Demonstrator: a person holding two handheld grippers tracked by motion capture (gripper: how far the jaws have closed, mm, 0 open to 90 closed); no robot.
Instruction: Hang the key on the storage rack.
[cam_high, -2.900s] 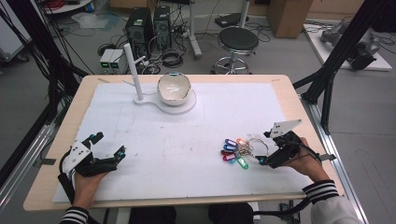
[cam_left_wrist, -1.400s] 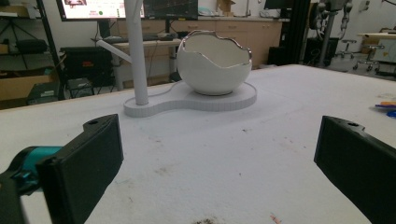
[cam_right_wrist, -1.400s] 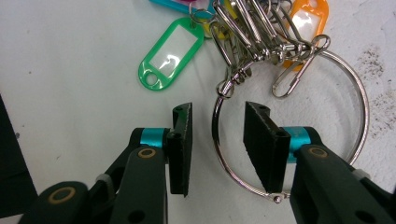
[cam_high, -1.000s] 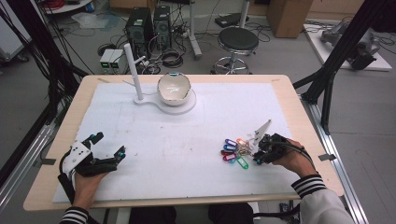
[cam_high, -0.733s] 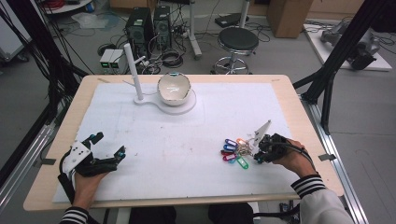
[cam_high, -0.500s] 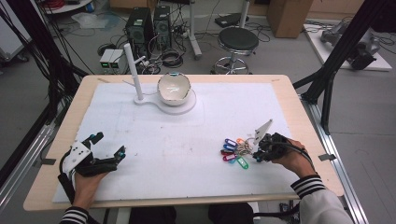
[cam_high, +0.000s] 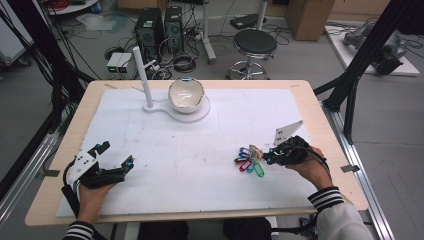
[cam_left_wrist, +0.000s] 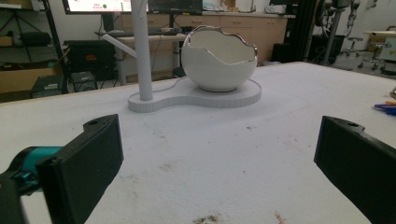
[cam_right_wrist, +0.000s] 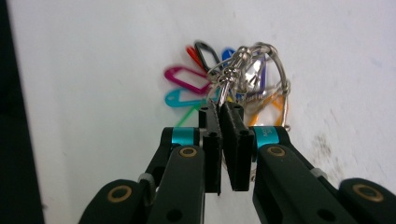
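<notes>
A bunch of coloured key tags on metal rings lies on the white mat at the right. My right gripper is shut on the bunch's silver clasp, the jaws pressed on it with the tags fanned out beyond their tips. My left gripper rests open near the table's front left corner, nothing between its black fingers. A white egg-shaped bowl sits on a white stand with an upright post at the back of the mat.
The white mat covers most of the wooden table. Beyond the far edge stand a stool, computer towers and cables on the floor. Black frame legs rise at both sides.
My right gripper moved left onto the key bunch and shut on its clasp; over the last second it has shifted only slightly. The left gripper stayed put.
</notes>
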